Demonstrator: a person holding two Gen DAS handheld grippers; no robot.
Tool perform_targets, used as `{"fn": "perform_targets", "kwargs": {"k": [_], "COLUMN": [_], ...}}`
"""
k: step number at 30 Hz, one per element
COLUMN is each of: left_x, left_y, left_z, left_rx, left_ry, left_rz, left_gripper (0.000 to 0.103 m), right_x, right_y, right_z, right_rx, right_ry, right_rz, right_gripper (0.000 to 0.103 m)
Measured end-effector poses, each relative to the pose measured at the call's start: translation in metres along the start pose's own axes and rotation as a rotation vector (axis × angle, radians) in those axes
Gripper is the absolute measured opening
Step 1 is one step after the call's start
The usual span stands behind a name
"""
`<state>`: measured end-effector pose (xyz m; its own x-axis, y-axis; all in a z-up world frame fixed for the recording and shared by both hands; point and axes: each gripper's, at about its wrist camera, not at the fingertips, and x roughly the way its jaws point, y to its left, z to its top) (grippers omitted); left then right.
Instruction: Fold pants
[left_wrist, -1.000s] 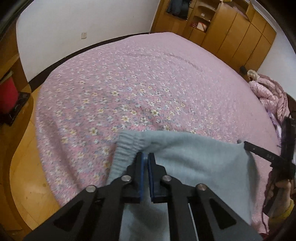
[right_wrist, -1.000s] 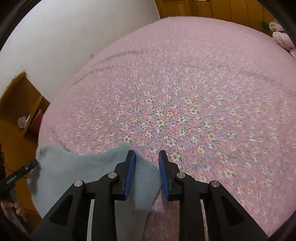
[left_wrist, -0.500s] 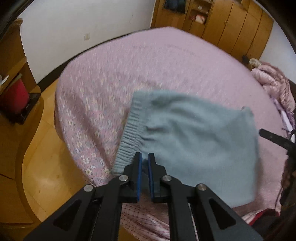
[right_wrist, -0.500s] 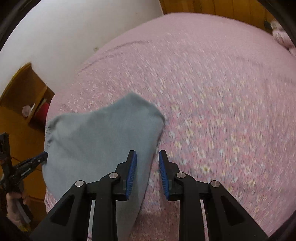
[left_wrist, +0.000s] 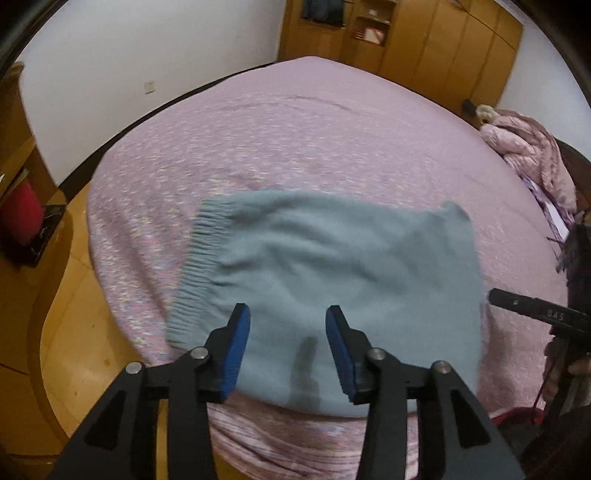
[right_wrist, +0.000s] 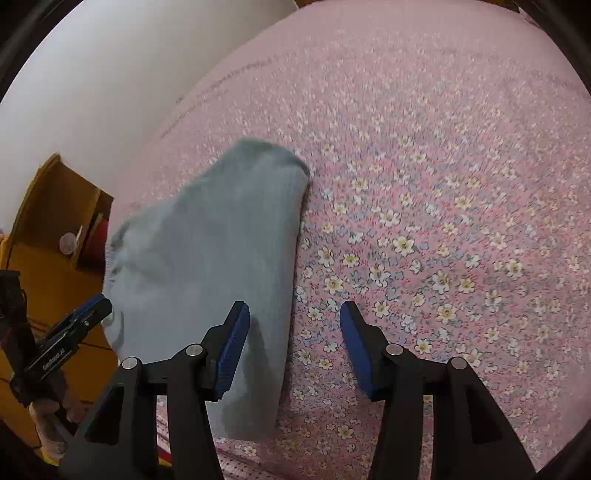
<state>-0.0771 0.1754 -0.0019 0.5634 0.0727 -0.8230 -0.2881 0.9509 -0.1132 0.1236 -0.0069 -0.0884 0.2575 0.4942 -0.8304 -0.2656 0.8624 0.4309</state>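
A: Pants (left_wrist: 332, 266): one, grey-blue, lying folded flat near the bed's (left_wrist: 332, 122) front edge, ribbed waistband to my left. Why there?

B: Within easy reach of both hands, I judge; the lower hem hangs slightly past the edge.

A: Fingers?

B: Left fingers (left_wrist: 288, 349): spread wide, holding nothing, above the cloth's near part. Right fingers (right_wrist: 293, 347): also wide apart, empty, straddling the cloth's right edge, one pad over cloth, one over bedspread.

A: Room?

B: Bed: bare floral spread beyond and to the right, ample. Floor (left_wrist: 81, 332) drops away left. Pink quilt (left_wrist: 532, 155) heaped far right, well apart.
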Motion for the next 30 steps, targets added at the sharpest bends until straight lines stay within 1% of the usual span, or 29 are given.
{"fn": "perform_targets", "kwargs": {"k": [2,6,7,9,10,12,13,17,20,24,27,28,29,30], "left_x": [0.004,0.018,0.023,0.028,0.031,0.032,0.032,0.035,0.037,0.036,0.036,0.036,0.035,0.036], "left_y": [-0.012,-0.024,-0.025,-0.026,-0.025,-0.025,-0.026,-0.029,-0.029,-0.026,-0.021,-0.019,-0.018,-0.017], "left_z": [0.0,-0.004,-0.005,-0.008,-0.007,-0.007,-0.007,-0.008,-0.008,-0.007,-0.008,-0.007,-0.007,-0.007], "left_rx": [0.027,0.046,0.045,0.045,0.046,0.048,0.051,0.06,0.065,0.046,0.018,0.011,0.004,-0.001], "left_ry": [0.008,0.047,0.059,0.066,0.063,0.059,0.059,0.053,0.051,0.056,0.062,0.062,0.063,0.064], "left_rz": [-0.019,-0.019,-0.017,-0.01,-0.008,-0.009,-0.008,-0.003,0.002,0.004,-0.003,-0.004,-0.006,-0.007], "left_gripper": [0.045,0.046,0.046,0.049,0.05,0.054,0.055,0.058,0.06,0.06,0.06,0.06,0.06,0.06], "right_x": [0.005,0.002,0.0,-0.003,-0.004,-0.005,-0.006,-0.008,-0.014,-0.021,-0.016,-0.013,-0.011,-0.008], "right_y": [-0.006,-0.015,-0.019,-0.025,-0.028,-0.03,-0.032,-0.031,-0.032,-0.028,-0.024,-0.024,-0.024,-0.023], "right_z": [0.0,-0.003,-0.004,-0.006,-0.006,-0.006,-0.006,-0.004,-0.002,-0.01,-0.015,-0.016,-0.016,-0.016], "right_rx": [0.022,0.044,0.048,0.057,0.059,0.06,0.059,0.068,0.08,0.034,0.012,0.009,0.007,0.004], "right_ry": [0.005,-0.004,-0.007,-0.009,-0.008,-0.005,-0.002,0.003,0.042,0.07,0.097,0.108,0.114,0.12], "right_rz": [0.018,0.053,0.063,0.098,0.122,0.149,0.151,0.163,0.142,0.102,0.123,0.13,0.134,0.139], "right_gripper": [0.052,0.055,0.057,0.064,0.07,0.078,0.079,0.079,0.074,0.074,0.073,0.068,0.061,0.057]}}
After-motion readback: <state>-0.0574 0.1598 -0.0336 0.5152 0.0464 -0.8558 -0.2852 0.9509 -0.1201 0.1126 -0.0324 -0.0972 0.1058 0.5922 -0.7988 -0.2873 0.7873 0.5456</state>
